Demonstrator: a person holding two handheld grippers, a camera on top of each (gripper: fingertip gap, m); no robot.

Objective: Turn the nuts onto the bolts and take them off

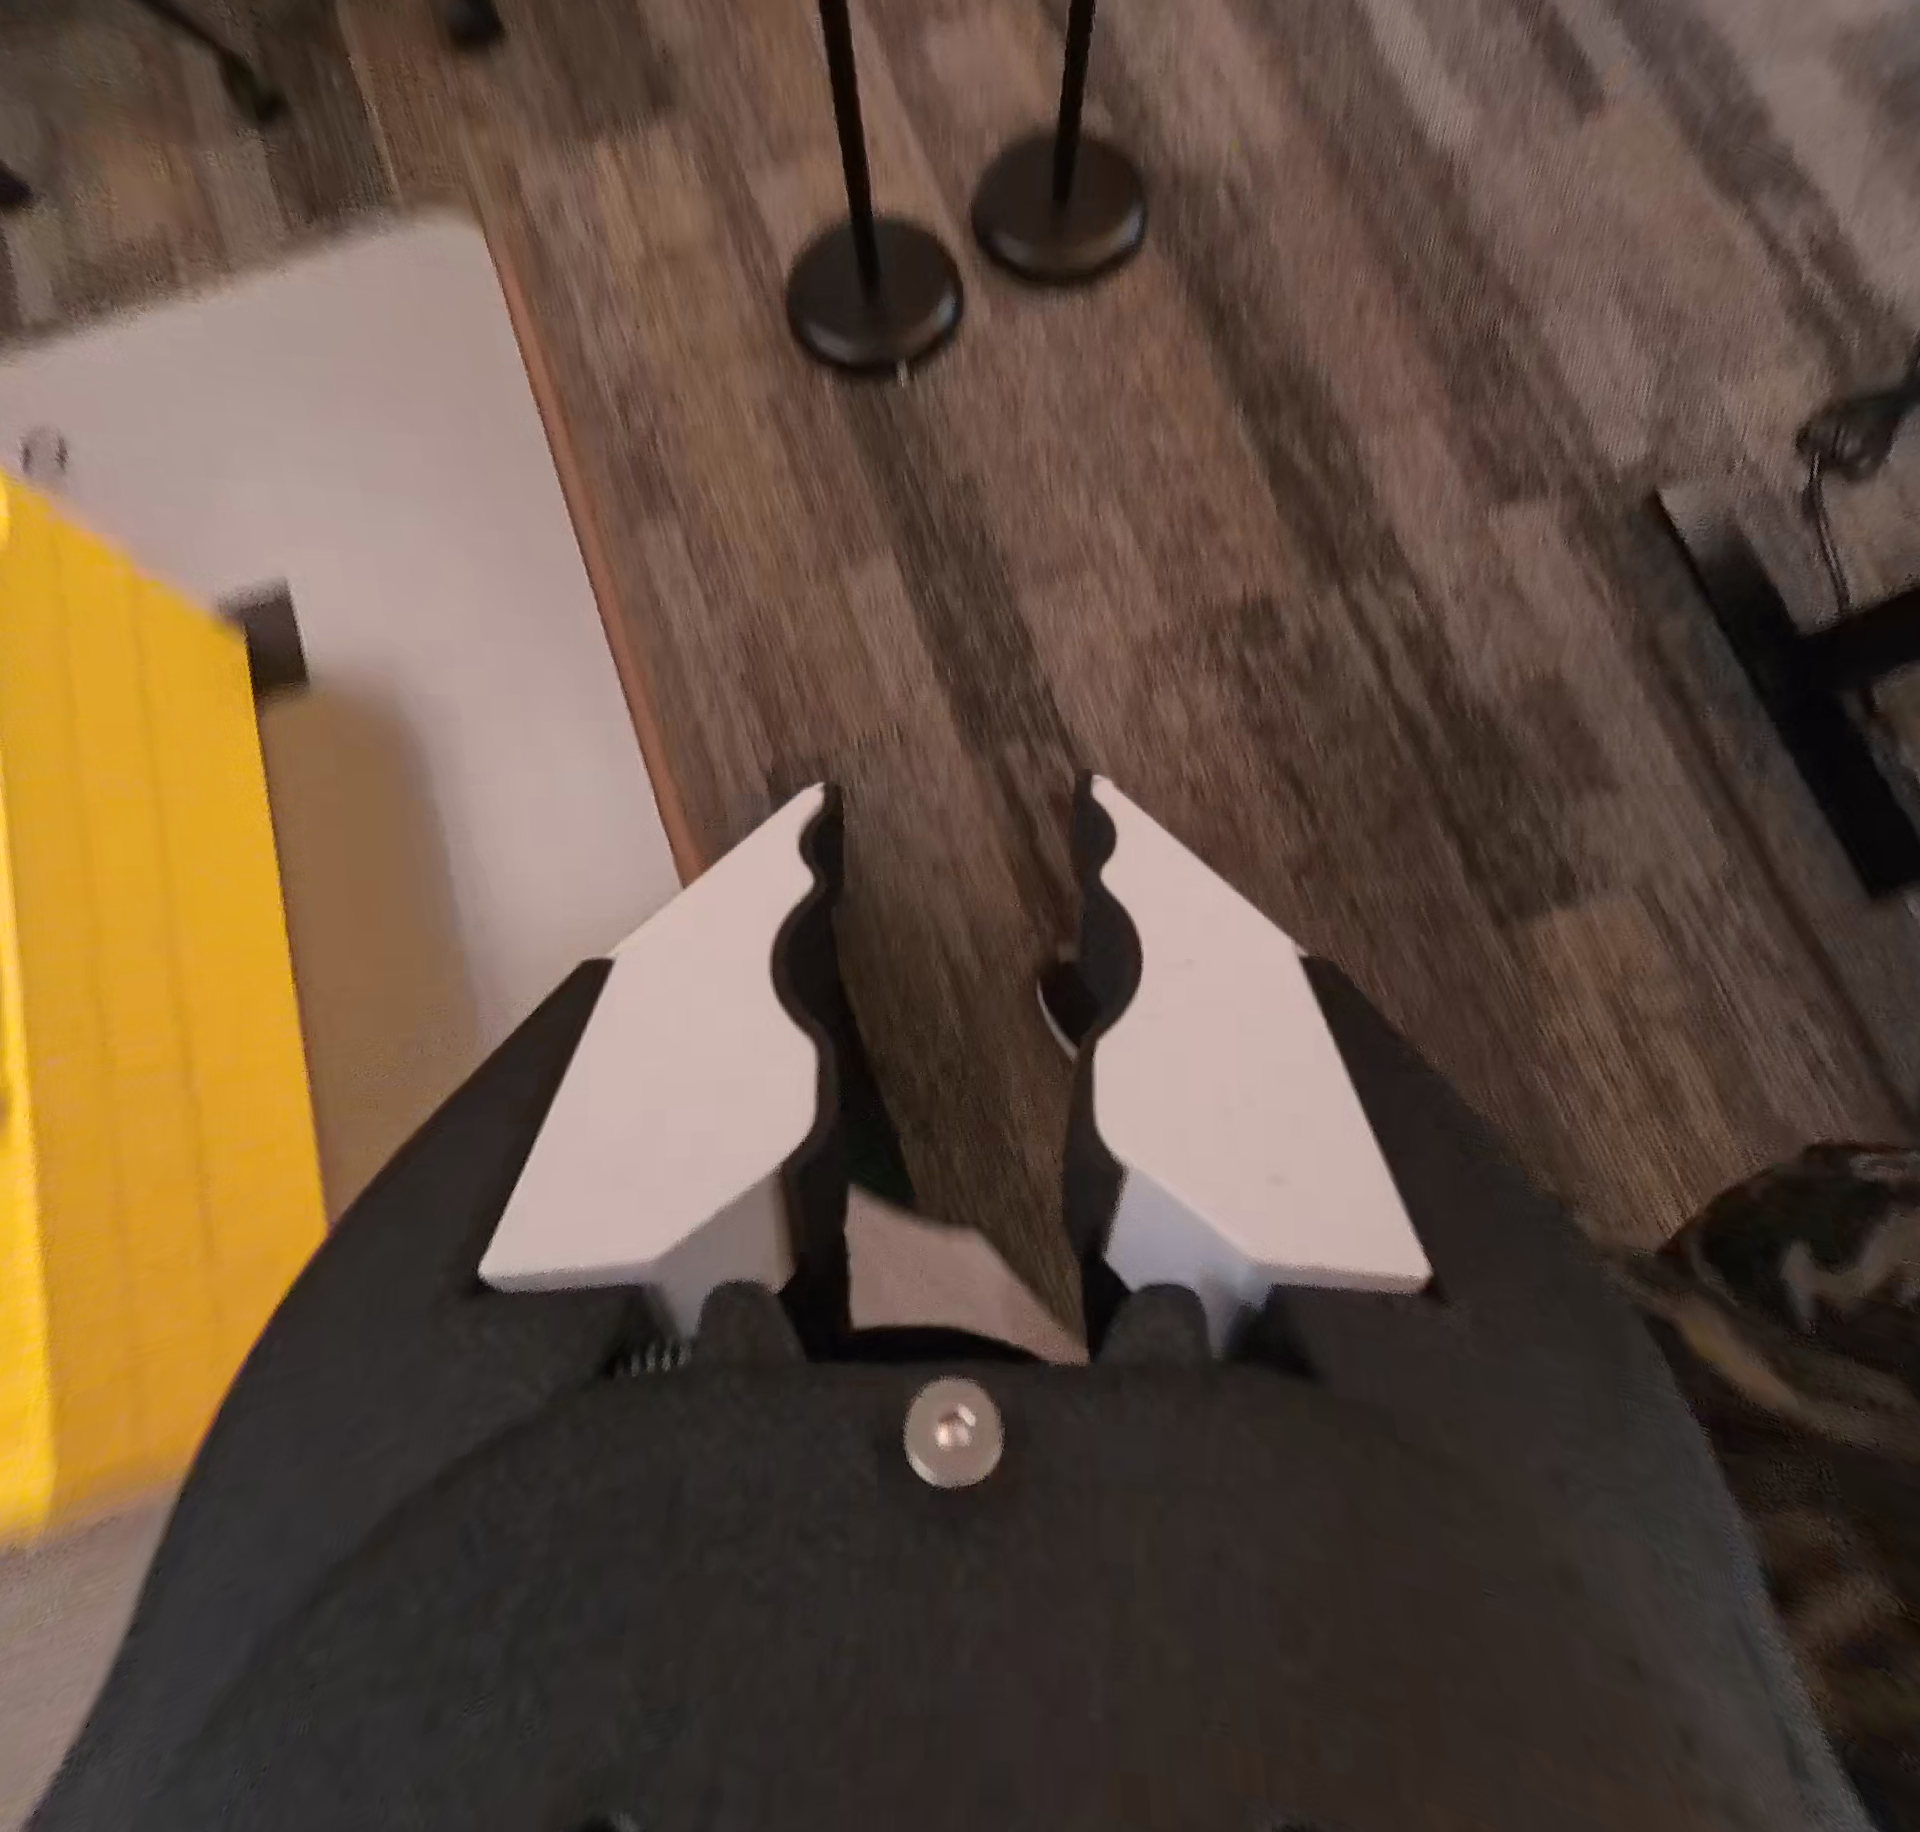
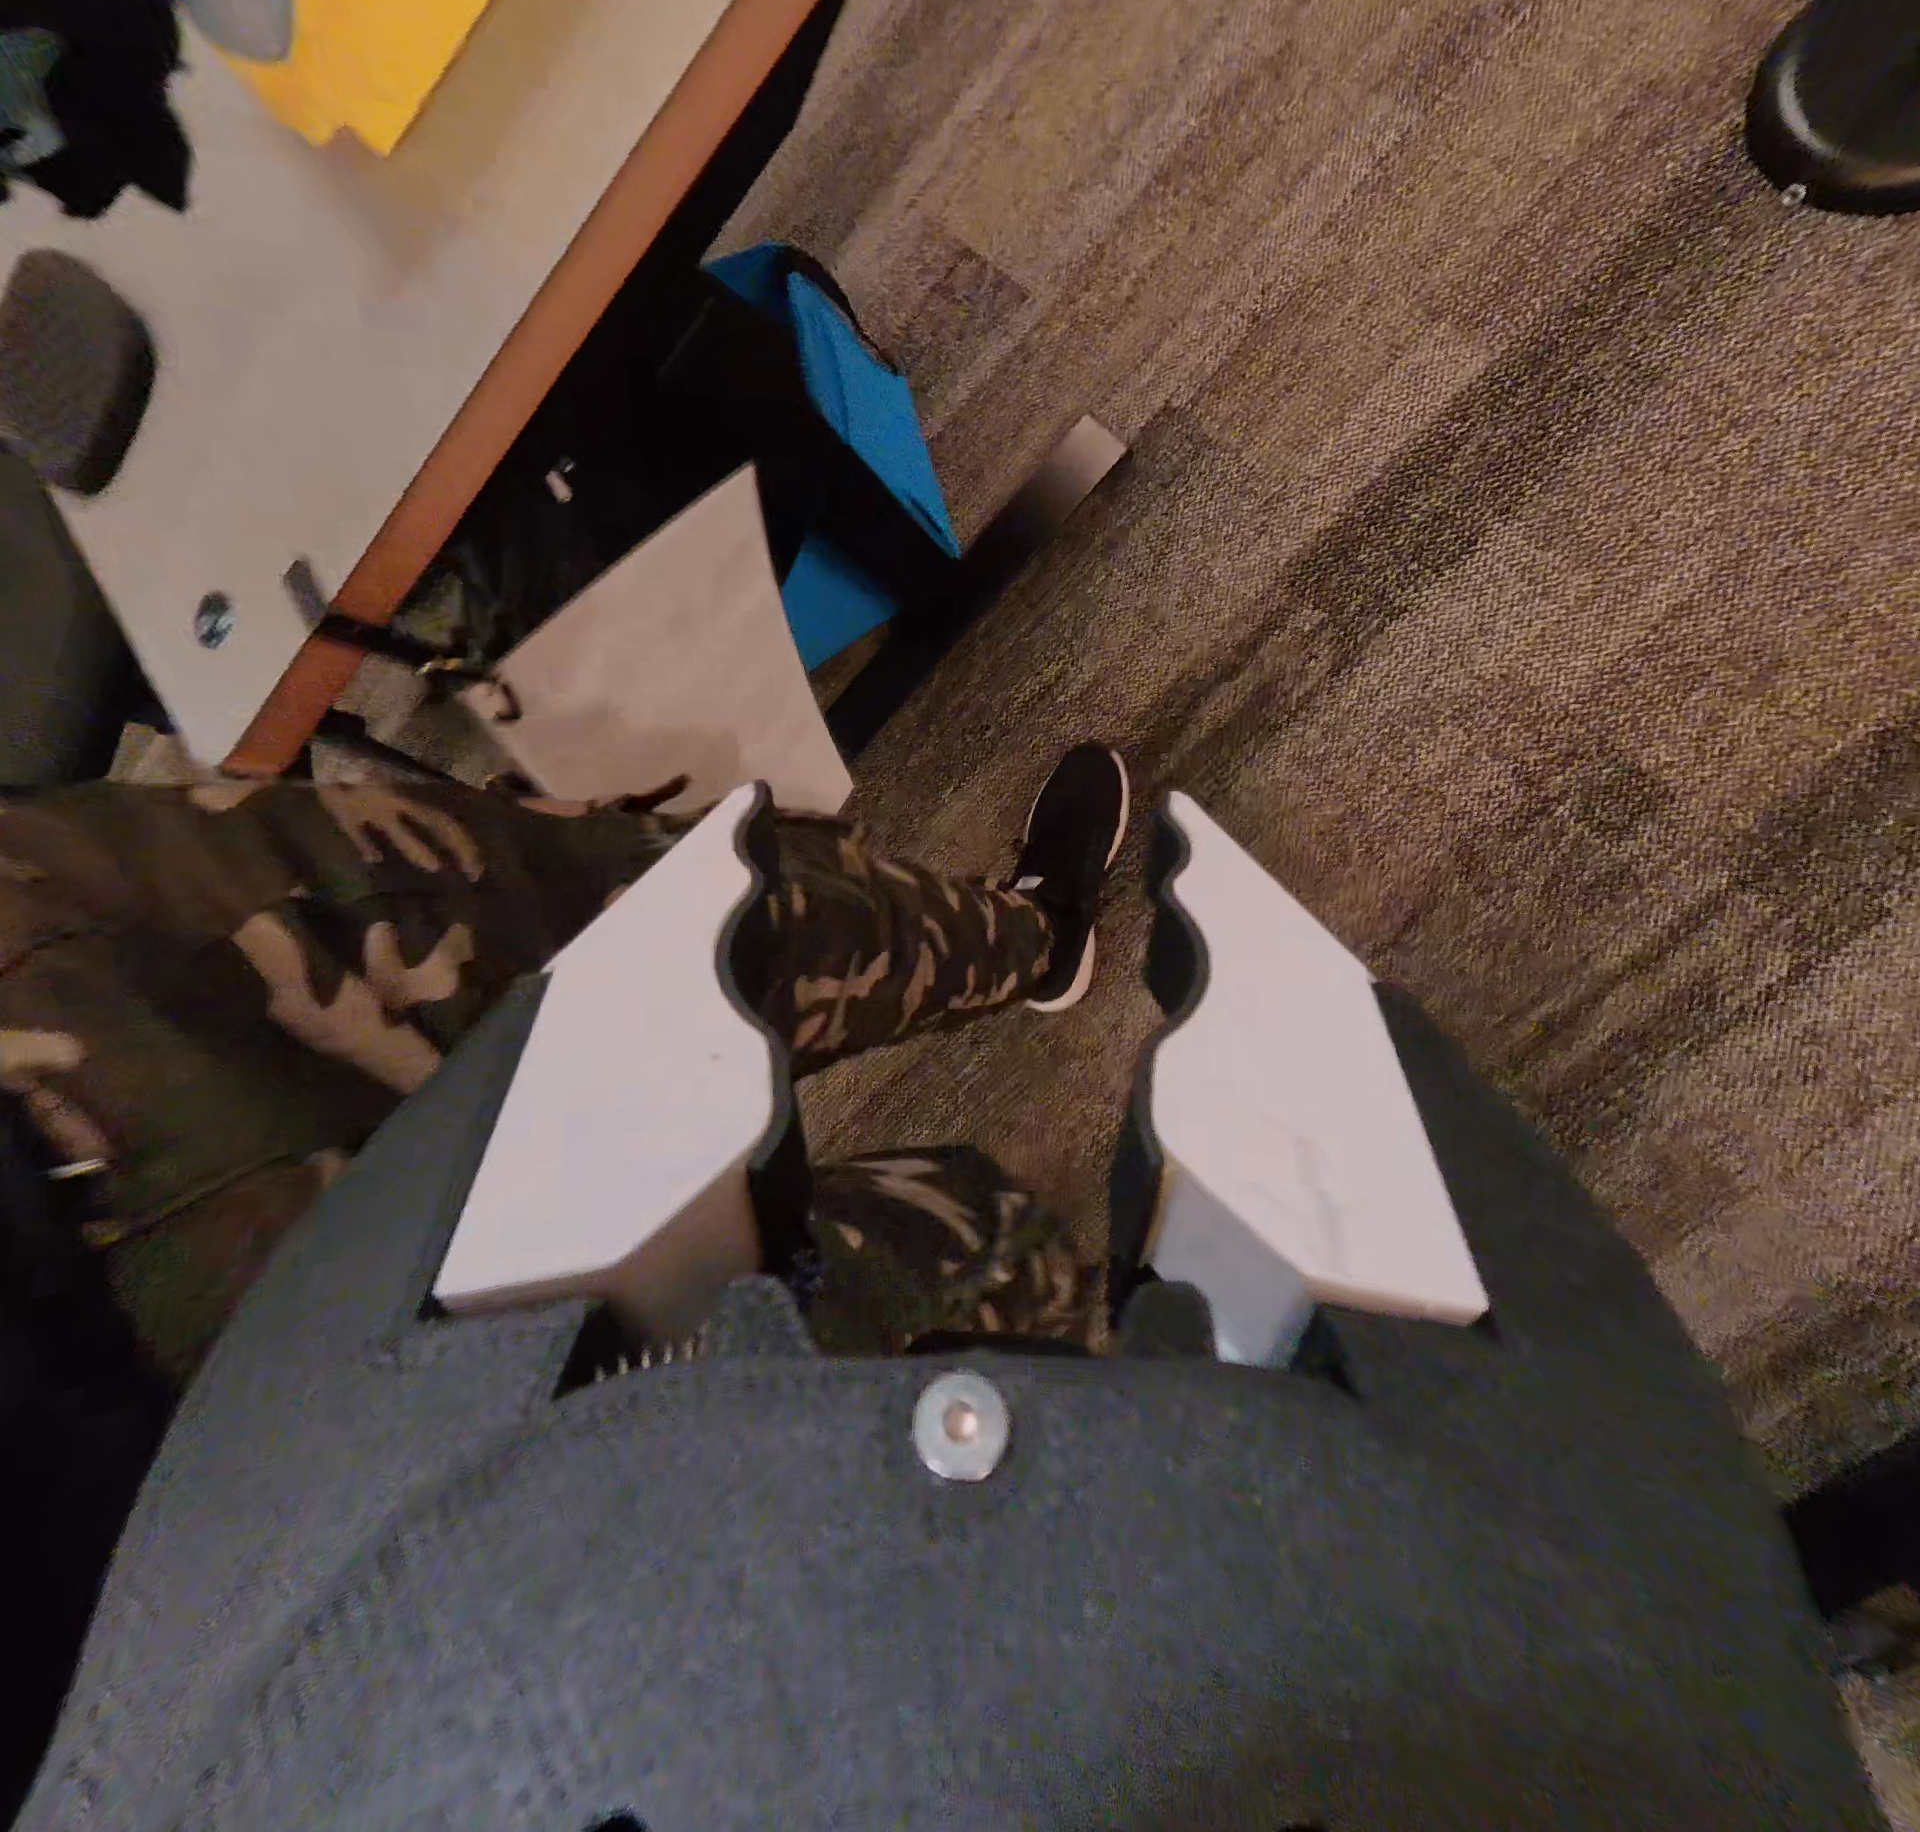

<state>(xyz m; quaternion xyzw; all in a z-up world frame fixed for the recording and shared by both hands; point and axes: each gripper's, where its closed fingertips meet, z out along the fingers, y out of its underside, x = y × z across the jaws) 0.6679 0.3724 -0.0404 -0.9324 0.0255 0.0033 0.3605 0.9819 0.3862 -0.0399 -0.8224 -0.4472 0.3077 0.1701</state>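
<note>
My left gripper (image 1: 956,795) is open and empty. It points down at the carpet, off the right side of the white table (image 1: 312,411). My right gripper (image 2: 964,800) is open wider and empty. It hangs over a person's leg in camouflage trousers (image 2: 894,930), away from the table (image 2: 312,348). A small round metal piece (image 2: 213,621) lies on the table near its brown edge; I cannot tell if it is a nut or a bolt. A blurred small object (image 1: 42,452) lies on the table in the left wrist view.
A yellow box (image 1: 125,951) stands on the table. Two black round stand bases (image 1: 873,296) (image 1: 1060,213) with thin poles stand on the carpet. Under the table are a blue box (image 2: 862,400) and a white cabinet (image 2: 675,660). A black shoe (image 2: 1075,847) rests on the floor. Some 30 centimeters of space lies between my two pairs of fingers.
</note>
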